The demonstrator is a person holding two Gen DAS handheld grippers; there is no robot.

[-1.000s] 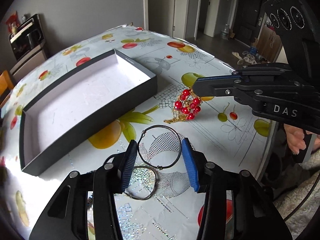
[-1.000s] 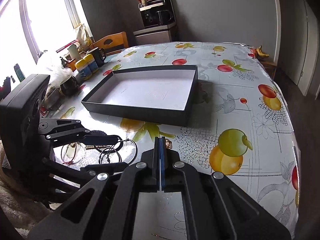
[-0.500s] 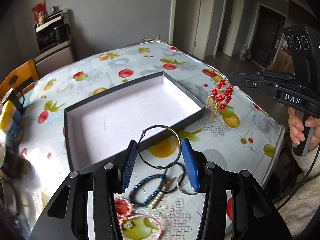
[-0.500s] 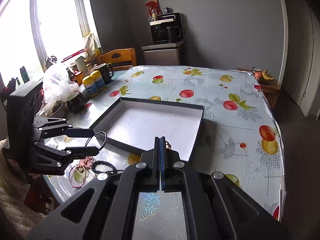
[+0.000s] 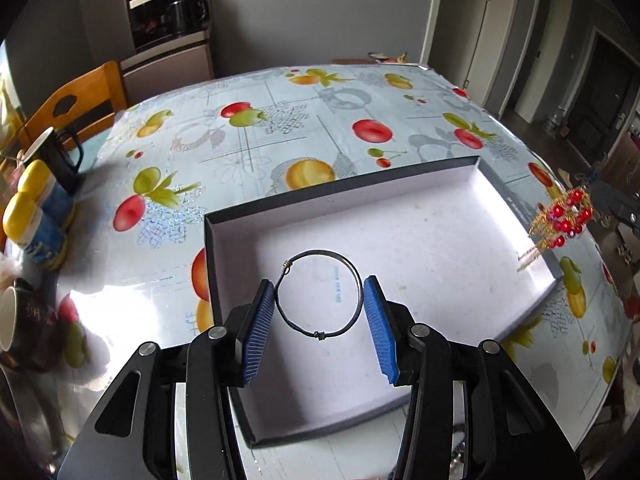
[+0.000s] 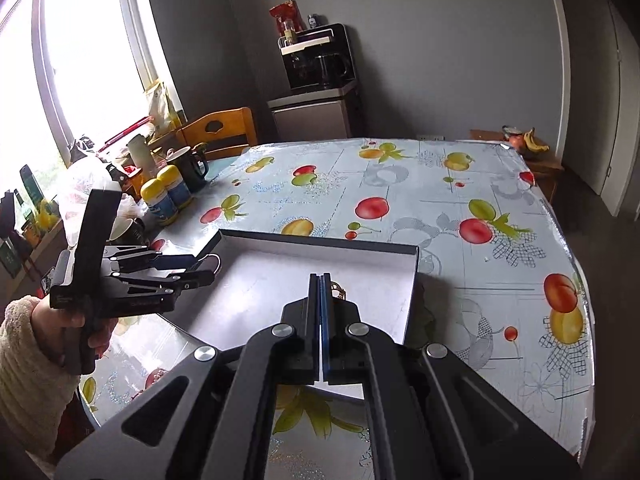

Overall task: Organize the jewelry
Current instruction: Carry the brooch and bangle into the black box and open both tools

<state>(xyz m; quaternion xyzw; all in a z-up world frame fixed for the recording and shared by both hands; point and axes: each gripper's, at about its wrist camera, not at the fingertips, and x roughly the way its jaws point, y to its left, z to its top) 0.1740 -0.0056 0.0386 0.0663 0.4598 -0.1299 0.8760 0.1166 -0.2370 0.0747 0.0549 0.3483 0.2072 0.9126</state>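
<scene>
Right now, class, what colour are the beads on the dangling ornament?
Red beads on gold chain, clearest in the left wrist view.

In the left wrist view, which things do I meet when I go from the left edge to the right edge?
Yellow-capped bottles → wire bangle in the left gripper → red-bead ornament over the black box.
</scene>
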